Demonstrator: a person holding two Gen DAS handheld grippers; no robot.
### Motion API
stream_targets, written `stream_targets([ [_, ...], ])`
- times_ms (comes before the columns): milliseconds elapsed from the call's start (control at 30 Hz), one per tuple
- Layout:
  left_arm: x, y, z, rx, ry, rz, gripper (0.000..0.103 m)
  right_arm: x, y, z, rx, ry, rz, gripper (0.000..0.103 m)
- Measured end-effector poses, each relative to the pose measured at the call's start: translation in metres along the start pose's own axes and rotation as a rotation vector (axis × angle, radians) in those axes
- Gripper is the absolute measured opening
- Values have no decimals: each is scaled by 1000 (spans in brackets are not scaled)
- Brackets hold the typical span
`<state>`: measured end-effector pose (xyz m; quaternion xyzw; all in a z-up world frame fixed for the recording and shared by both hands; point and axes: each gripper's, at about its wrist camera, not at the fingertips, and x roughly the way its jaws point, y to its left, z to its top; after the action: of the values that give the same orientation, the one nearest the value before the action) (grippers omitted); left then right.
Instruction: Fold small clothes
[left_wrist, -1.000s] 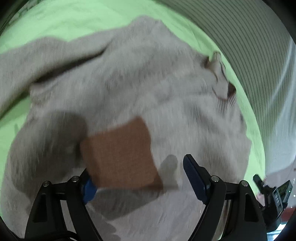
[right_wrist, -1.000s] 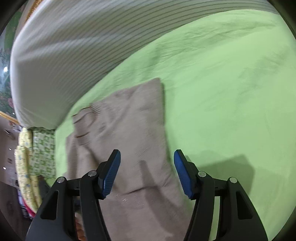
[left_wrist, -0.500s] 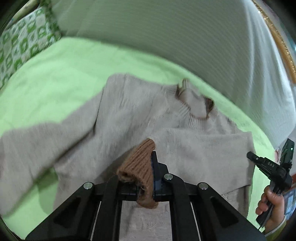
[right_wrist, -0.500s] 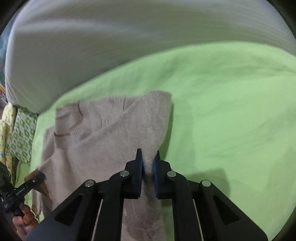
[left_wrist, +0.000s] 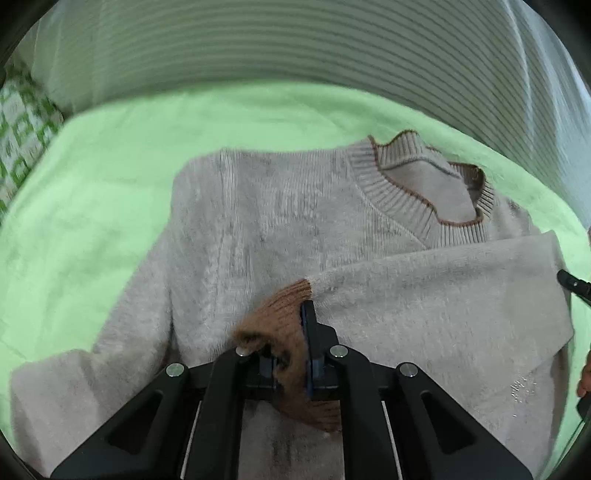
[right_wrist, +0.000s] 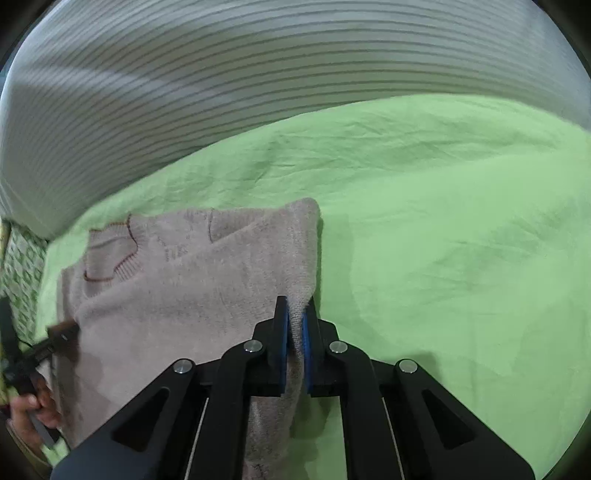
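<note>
Both grippers clamp the sweater (left_wrist: 280, 229).
Left gripper (left_wrist: 291, 343) opening slightly on brown cuff (left_wrist: 280, 314); right gripper (right_wrist: 294, 321) pinches the fold; collar (left_wrist: 424, 192) points toward the striped cover (left_wrist: 295, 44).

Fuzzy beige sweater (left_wrist: 266, 229) lies face up on the green bed, ribbed collar (left_wrist: 417, 192) edged in brown toward the far side. One sleeve (left_wrist: 436, 295) crosses its chest, brown cuff (left_wrist: 280, 317) lifted and bunched; the other sleeve trails off near left.

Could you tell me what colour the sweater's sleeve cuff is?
Rust brown ribbed knit cuff, clearest in the left wrist view.
</note>
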<state>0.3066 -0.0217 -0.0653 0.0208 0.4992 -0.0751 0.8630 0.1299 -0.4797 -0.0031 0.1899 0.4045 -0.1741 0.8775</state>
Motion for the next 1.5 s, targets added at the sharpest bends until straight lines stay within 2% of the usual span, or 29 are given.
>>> stream_targets([
  [133,1,2,4,-5,11,38,21,8,4,0,-4,22,-17,8],
  [200,-8,12,2,-42,0,30,23,4,5,1,0,19,-29,15],
  [267,-20,21,0,-82,-8,23,31,-5,8,2,-3,6,-69,23],
  [300,-26,26,-2,-100,-11,16,32,-8,11,2,-3,-5,-68,25],
  [367,-36,34,-8,-133,-19,11,39,-19,16,2,3,-29,-40,38],
  [467,-61,49,-23,-193,-32,14,54,-35,26,-3,6,-68,8,41],
  [567,-76,59,-48,-259,-24,-4,54,-45,49,-13,-19,-77,108,41],
  [667,-84,75,-74,-338,1,-18,54,-38,71,-28,-82,-37,179,41],
  [733,-78,86,-87,-392,26,-10,54,-24,77,-36,-100,15,161,41],
  [833,-76,113,-110,-506,56,-15,54,5,59,-46,-16,120,88,40],
  [900,-77,133,-124,-583,73,-15,54,5,51,-49,37,106,114,40],
  [1033,-78,168,-154,-753,95,-67,54,-13,62,-47,15,78,91,41],
  [1133,-78,179,-169,-818,85,-84,54,-23,69,-49,26,62,118,41],
  [1233,-79,180,-167,-816,82,-69,54,-30,78,-55,26,63,153,41],
  [1333,-83,160,-146,-641,80,-15,54,-27,101,-60,-9,92,203,41],
  [1367,-85,152,-138,-593,74,-30,54,-26,105,-62,-22,96,214,41],
  [1500,-96,123,-109,-508,33,-162,54,-17,148,-70,-120,129,320,41],
])
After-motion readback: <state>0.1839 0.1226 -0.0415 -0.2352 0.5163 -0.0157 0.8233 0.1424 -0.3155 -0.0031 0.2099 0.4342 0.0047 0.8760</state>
